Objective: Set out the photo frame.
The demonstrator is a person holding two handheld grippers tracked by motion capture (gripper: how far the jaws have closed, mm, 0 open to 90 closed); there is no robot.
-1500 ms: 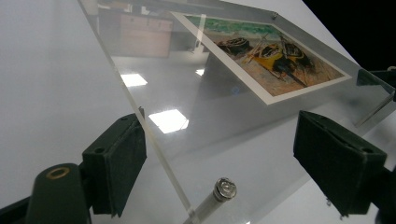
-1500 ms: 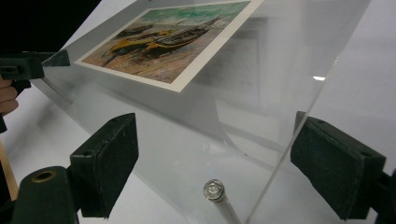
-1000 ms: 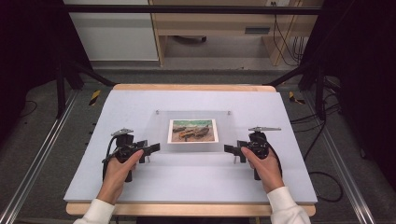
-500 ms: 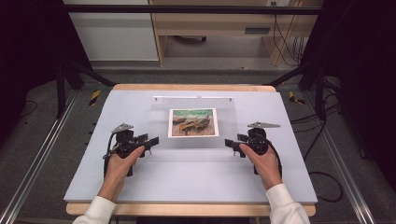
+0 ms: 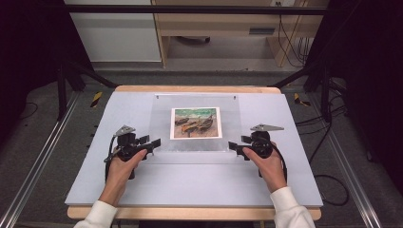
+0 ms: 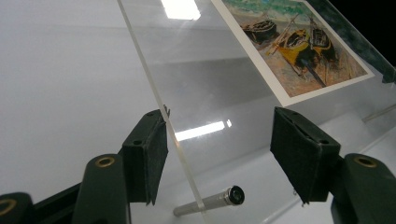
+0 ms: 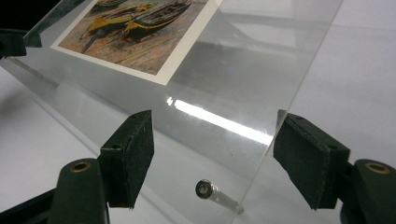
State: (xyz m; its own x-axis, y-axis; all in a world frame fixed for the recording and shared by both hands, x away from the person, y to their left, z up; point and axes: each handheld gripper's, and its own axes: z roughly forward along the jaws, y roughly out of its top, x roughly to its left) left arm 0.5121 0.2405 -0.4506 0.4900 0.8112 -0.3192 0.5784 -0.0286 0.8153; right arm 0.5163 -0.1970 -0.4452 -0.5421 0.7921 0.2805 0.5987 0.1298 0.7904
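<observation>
Clear acrylic panel (image 5: 196, 128) carrying a boat picture (image 5: 195, 122) sits mid-table on the pale table mat (image 5: 95, 180), with small metal standoffs (image 6: 210, 202) at its corners. Left gripper (image 5: 153, 144) straddles the panel's near left edge, right gripper (image 5: 234, 146) its near right edge. Both have just been closing, yet their pads (image 6: 150, 158) stand apart around the sheet, one left pad just beside the edge.

A clear panel (image 5: 197, 126) lay mid-surface (image 5: 199, 180), a picture (image 5: 195, 122) on it; the left tool (image 5: 153, 143) sat at its left edge, the right tool (image 5: 234, 147) at its right.
</observation>
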